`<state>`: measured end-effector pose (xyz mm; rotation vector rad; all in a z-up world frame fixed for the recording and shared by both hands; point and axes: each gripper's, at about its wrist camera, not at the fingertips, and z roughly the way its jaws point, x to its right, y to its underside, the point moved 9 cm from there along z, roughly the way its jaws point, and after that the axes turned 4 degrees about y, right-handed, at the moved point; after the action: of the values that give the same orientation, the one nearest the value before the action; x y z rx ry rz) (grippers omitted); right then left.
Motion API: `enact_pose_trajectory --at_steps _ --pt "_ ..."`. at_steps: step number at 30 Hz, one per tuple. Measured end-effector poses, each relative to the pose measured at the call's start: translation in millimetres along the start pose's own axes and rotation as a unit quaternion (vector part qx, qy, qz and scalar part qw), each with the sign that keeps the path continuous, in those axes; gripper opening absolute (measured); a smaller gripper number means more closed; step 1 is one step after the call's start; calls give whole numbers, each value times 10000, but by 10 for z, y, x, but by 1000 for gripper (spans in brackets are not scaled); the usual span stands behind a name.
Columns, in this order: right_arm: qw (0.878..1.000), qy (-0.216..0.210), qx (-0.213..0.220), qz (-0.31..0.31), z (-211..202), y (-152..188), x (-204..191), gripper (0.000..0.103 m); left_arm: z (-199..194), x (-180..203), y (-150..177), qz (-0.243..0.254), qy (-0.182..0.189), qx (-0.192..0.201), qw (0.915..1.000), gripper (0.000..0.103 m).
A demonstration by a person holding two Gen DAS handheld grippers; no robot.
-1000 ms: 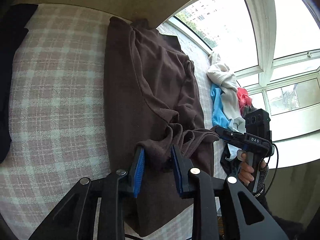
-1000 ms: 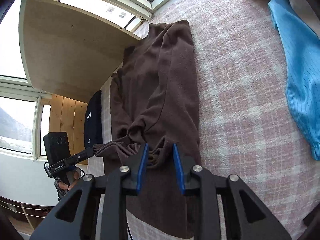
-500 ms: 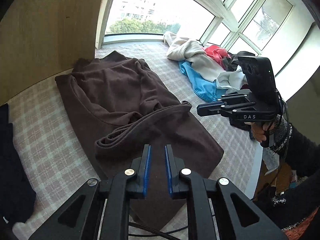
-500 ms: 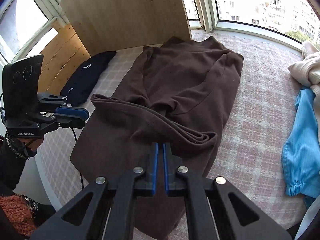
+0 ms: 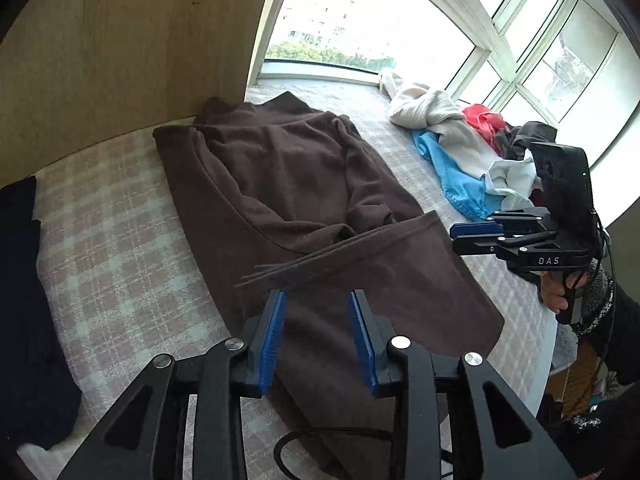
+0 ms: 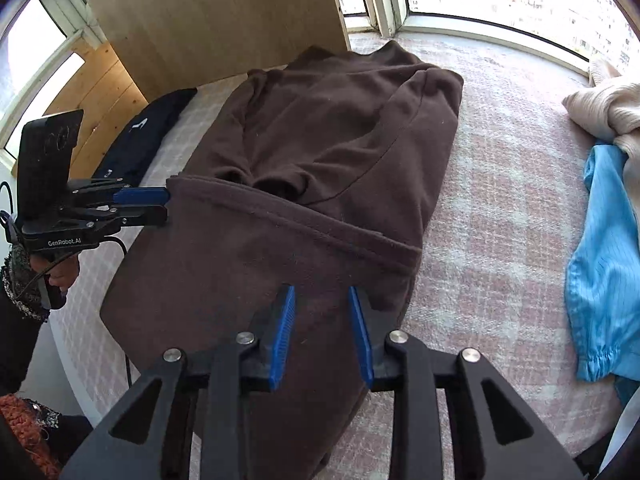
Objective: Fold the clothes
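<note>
both tongs, left tongs (image 5: 318, 334) and right tongs (image 6: 322, 330), reopening since pressed together, brown garment (image 5: 288, 184) hem seemingly released

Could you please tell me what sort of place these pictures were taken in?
Probably a home's bay-window nook: tall curved windows wrap a pink-checked padded platform, where a brown fleece sweater lies spread and a heap of unfolded clothes waits.

Daylight from windows (image 5: 380, 28), blown out white. Wooden panel (image 5: 120, 40) in shade, dim. Brown garment (image 6: 320, 140) evenly lit, soft shadows in folds. Strong fisheye bending, dark vignette corners. Focus sharp, hem edge slightly blurred.
</note>
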<state>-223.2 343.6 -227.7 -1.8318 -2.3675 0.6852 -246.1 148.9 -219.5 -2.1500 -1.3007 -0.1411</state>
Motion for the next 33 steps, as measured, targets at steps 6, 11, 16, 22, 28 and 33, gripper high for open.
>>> enact_pose_trajectory --at_steps 6,11,16,22,28,33 --pt "9940 -41 1086 138 -683 -596 171 31 -229 -216 -171 -329 40 7 9995 18" --pt "9799 598 1902 -22 -914 -1288 544 73 -599 -462 -825 177 -515 406 9977 41" --pt "9855 801 1493 39 -349 -1628 904 73 -229 -835 -1287 172 -774 230 9966 41" --pt "9902 924 1043 67 312 -1698 1202 73 320 -1241 -1405 26 -1046 -123 9944 41" --pt "9917 866 939 -174 578 -1735 1273 73 572 -1393 -1462 113 -1223 -188 9922 43" --pt "9933 611 912 -365 672 -1801 1250 73 628 -1400 -1477 211 -1231 -180 9920 45"
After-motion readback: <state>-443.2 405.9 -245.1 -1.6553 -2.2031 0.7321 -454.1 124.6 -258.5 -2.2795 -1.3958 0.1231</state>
